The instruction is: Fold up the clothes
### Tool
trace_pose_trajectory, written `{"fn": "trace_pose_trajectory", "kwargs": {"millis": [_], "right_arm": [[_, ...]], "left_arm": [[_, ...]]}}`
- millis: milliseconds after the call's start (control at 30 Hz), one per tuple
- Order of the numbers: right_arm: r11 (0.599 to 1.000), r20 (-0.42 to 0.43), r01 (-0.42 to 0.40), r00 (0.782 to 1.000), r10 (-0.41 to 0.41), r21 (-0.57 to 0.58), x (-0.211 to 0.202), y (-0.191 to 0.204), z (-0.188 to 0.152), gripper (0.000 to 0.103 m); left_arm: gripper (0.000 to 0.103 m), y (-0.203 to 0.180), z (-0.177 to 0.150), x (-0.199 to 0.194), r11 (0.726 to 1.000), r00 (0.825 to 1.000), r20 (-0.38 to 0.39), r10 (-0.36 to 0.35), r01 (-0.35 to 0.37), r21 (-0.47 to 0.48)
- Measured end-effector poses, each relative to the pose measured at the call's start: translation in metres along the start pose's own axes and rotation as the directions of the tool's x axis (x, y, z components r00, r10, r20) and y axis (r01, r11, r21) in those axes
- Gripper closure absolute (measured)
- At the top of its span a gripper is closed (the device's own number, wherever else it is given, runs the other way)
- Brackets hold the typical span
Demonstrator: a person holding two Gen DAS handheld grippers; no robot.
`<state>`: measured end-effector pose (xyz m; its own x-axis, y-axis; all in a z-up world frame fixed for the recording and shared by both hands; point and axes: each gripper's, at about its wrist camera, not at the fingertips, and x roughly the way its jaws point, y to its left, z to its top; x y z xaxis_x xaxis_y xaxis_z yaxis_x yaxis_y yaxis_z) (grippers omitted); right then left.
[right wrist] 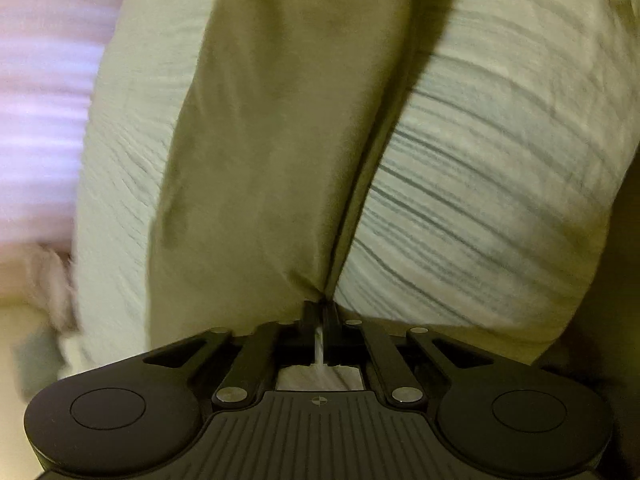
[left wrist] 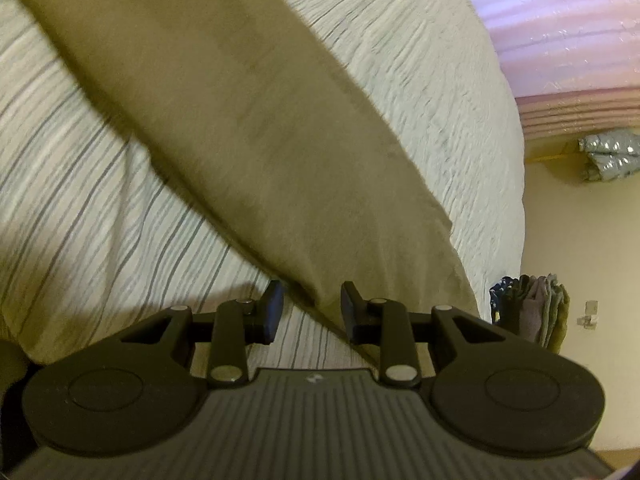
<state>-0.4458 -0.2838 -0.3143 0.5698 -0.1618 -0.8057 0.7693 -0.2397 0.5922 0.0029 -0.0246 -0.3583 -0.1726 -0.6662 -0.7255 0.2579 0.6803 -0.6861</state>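
An olive garment (left wrist: 248, 120) lies in a long band across the striped white bedspread (left wrist: 80, 208). In the left wrist view its near end reaches my left gripper (left wrist: 312, 308), whose jaws stand apart. The cloth's edge runs beside the right finger (left wrist: 350, 304), and neither pad presses on it. In the right wrist view the same olive garment (right wrist: 272, 140) stretches away from my right gripper (right wrist: 320, 308). That gripper is shut on the garment's near end, and the cloth bunches into a pinch at the fingertips. The bedspread (right wrist: 500, 200) shows on both sides of the garment.
A pink quilted cover (left wrist: 560, 20) lies past the bedspread's far edge, also seen as the pink cover (right wrist: 40, 100). A stack of folded clothes (left wrist: 536, 308) stands by the bed's edge. A silver padded item (left wrist: 608, 160) lies on the cream floor (left wrist: 580, 248).
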Motion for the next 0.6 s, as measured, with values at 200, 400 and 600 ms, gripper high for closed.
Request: {"fn": "trace_pose_trajectory", "kwargs": {"millis": [200, 400, 600], "right_arm": [[0.918, 0.159, 0.127, 0.985, -0.071, -0.376, -0.033, 0.060, 0.009, 0.102], [0.651, 0.340, 0.395, 0.915, -0.217, -0.648, 0.005, 0.083, 0.021, 0.102], [0.596, 0.381, 0.503, 0.864, -0.329, -0.626, -0.015, 0.047, 0.015, 0.102]], "left_arm": [[0.078, -0.033, 0.020, 0.013, 0.971, 0.998, 0.062, 0.026, -0.040, 0.235], [0.078, -0.038, 0.014, 0.035, 0.912, 0.994, 0.071, 0.087, -0.108, 0.396], [0.079, -0.021, -0.007, 0.008, 0.894, 0.987, 0.034, 0.156, -0.156, 0.421]]}}
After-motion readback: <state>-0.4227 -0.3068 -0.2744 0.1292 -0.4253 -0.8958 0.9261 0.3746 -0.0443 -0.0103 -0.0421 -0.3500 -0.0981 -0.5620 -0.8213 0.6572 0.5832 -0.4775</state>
